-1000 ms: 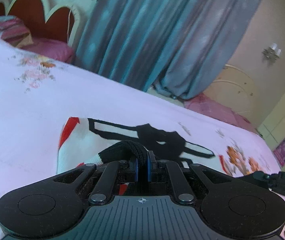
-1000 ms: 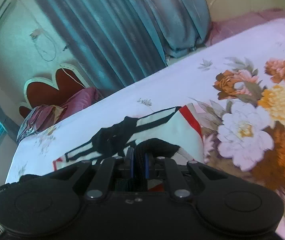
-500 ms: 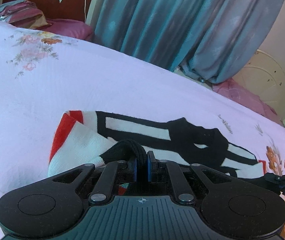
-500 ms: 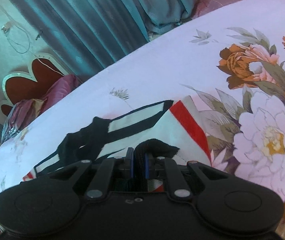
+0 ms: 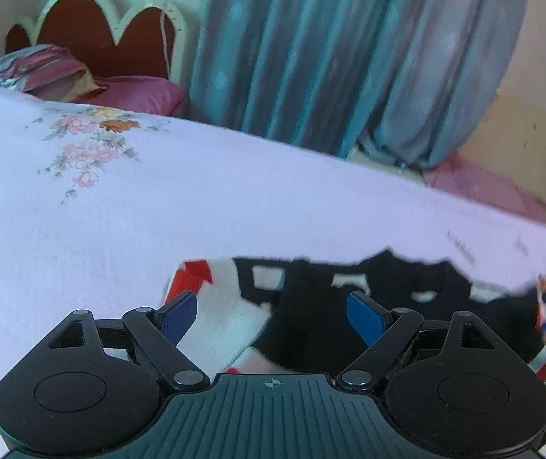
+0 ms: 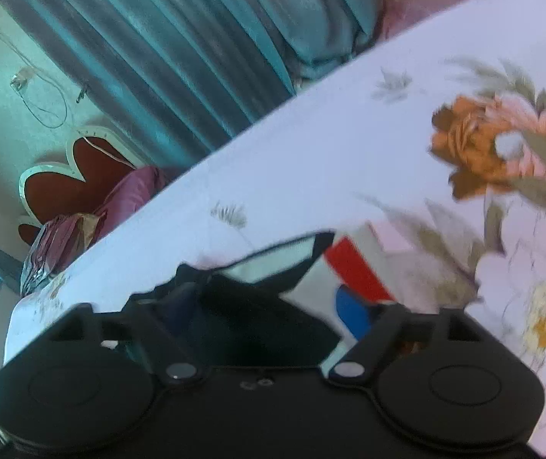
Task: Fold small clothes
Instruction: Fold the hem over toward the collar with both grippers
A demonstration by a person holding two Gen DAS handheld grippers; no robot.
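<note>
The small white knit garment with black and red bands (image 5: 227, 317) lies doubled on the floral bedsheet (image 5: 158, 222), near the teal curtain (image 5: 330, 57). My left claw (image 5: 273, 315) and right claw (image 6: 269, 306), clenched on its black edge a second ago, are opening, released. I judge this fold laid.

- The left wrist view looks steeply down, close over a white floral bedspread (image 5: 234, 199).
- The right wrist view faces likewise, tilted.
- Both share the teal pleated curtain (image 5: 330, 57) in the upper frame.
</note>
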